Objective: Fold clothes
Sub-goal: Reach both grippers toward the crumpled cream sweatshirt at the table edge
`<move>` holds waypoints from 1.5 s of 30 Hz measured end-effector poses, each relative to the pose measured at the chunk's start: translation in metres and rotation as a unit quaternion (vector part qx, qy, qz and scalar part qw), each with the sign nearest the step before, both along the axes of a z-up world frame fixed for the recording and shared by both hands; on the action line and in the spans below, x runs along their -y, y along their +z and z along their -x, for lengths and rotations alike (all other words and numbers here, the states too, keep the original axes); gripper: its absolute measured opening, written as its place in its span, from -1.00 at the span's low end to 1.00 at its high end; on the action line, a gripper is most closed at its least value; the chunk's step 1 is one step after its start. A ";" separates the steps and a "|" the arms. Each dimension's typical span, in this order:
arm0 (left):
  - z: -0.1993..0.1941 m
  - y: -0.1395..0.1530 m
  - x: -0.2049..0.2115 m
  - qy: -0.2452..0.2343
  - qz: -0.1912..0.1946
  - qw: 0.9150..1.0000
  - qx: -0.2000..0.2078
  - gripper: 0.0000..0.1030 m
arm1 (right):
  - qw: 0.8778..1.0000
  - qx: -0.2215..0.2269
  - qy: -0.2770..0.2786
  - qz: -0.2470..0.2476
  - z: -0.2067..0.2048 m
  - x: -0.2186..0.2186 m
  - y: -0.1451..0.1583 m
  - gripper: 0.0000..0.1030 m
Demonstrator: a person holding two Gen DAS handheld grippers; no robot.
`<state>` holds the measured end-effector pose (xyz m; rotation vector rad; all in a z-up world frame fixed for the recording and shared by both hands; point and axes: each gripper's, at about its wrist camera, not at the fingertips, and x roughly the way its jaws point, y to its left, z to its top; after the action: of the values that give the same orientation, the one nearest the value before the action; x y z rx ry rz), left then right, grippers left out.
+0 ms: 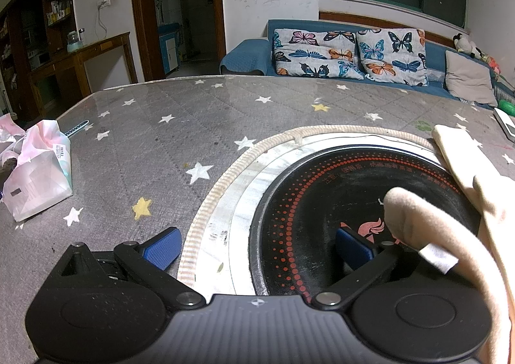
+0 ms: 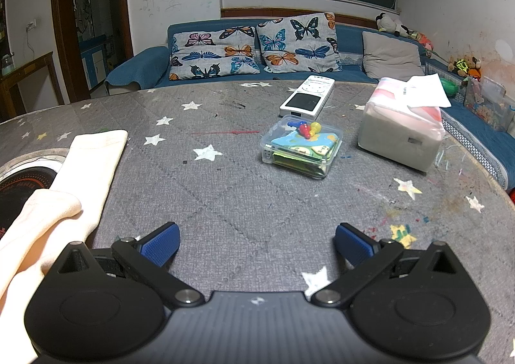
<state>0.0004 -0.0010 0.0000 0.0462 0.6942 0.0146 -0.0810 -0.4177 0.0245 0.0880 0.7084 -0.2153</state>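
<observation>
Two grippers: the left gripper (image 1: 257,248) and the right gripper (image 2: 257,245) both hover low over the table (image 2: 244,171), jaws spread wide and gripping nothing.
Likely reason: spread jaws fit either reaching for cloth or having just let it go; the pictures do not settle which.
Garment place: the cream garment (image 2: 87,167) lies between the grippers, partly on the grey star-print cover, partly over the built-in black cooktop (image 1: 322,190).
Garment look: pale cream knit, long and narrow, one end flat with a straight hem, the nearer part doubled over in a soft roll; a white label (image 1: 437,257) shows.
Fold state: one lap is visible; neatness hard to judge.
Nearby: the tissue pack (image 2: 402,132), remote (image 2: 307,97) and clear toy box (image 2: 302,145) sit well apart.
</observation>
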 end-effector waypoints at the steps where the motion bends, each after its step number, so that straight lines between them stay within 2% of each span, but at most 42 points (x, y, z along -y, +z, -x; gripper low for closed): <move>1: 0.000 0.000 0.001 0.000 -0.002 1.000 0.000 1.00 | 1.000 0.000 0.000 -0.002 0.000 0.000 0.000 1.00; 15: 0.003 0.001 0.011 -0.016 -0.012 1.000 0.002 1.00 | 1.000 -0.001 0.000 0.002 0.000 -0.001 0.000 1.00; 21: 0.006 0.001 0.014 -0.005 -0.032 0.999 0.008 1.00 | 1.000 -0.001 0.000 0.002 0.000 -0.001 0.000 1.00; 27: 0.003 0.001 0.007 -0.005 -0.004 1.000 -0.001 1.00 | 1.000 -0.001 0.000 0.002 0.000 0.000 0.001 1.00; 38: 0.002 0.003 0.009 -0.009 -0.013 1.000 -0.003 1.00 | 1.000 -0.001 0.004 0.001 0.001 0.000 0.002 1.00; 41: 0.006 0.009 0.009 0.006 -0.033 0.999 0.005 1.00 | 1.000 0.011 0.007 -0.004 0.007 0.001 0.007 1.00; 45: 0.015 0.017 0.002 0.017 -0.032 0.999 0.003 1.00 | 1.000 0.020 0.012 -0.003 0.023 -0.006 0.021 1.00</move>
<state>-0.0149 -0.0034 0.0165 0.0965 0.6875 0.0689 -0.1043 -0.4120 0.0459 0.0897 0.6708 -0.1867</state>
